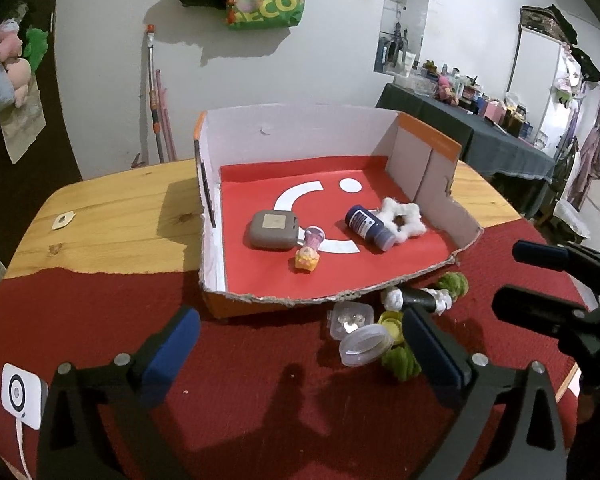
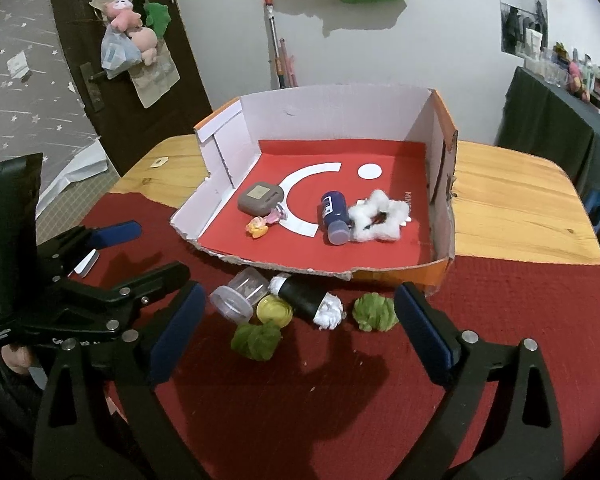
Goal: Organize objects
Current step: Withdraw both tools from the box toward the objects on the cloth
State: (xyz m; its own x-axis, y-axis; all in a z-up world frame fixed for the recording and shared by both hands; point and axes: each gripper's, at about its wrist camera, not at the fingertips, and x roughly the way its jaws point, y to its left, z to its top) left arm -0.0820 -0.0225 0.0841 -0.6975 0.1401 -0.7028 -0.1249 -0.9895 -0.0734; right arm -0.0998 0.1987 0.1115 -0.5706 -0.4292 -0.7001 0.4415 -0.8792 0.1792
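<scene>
Cardboard, torn along its front edge, made the box (image 2: 440, 160) that stood on the bench (image 2: 520, 200), and it already held four things on its red floor: a grey case (image 2: 258, 198), a small pink and yellow toy (image 2: 262, 224), a dark blue bottle (image 2: 334, 216) lying on its side, and a white fluffy ring (image 2: 380, 216) touching the bottle. Just in front of the box, on the red cloth (image 2: 300, 400), a small group was not yet sorted: a clear jar (image 2: 238, 296), a yellow lid (image 2: 274, 311), a black tube with white ends (image 2: 306, 300) and two green fuzzy balls (image 2: 256, 340) (image 2: 374, 312).

The right gripper (image 2: 296, 332) had its jaws wide apart and held nothing, and the group lay between and beyond them. The left gripper (image 1: 300, 344) was also spread apart and empty, near the same group.

I judged that the step was between two placements. The next move called for choosing one loose thing, probably the nearer green ball, closing on it gently and lifting it over the low torn edge.
</scene>
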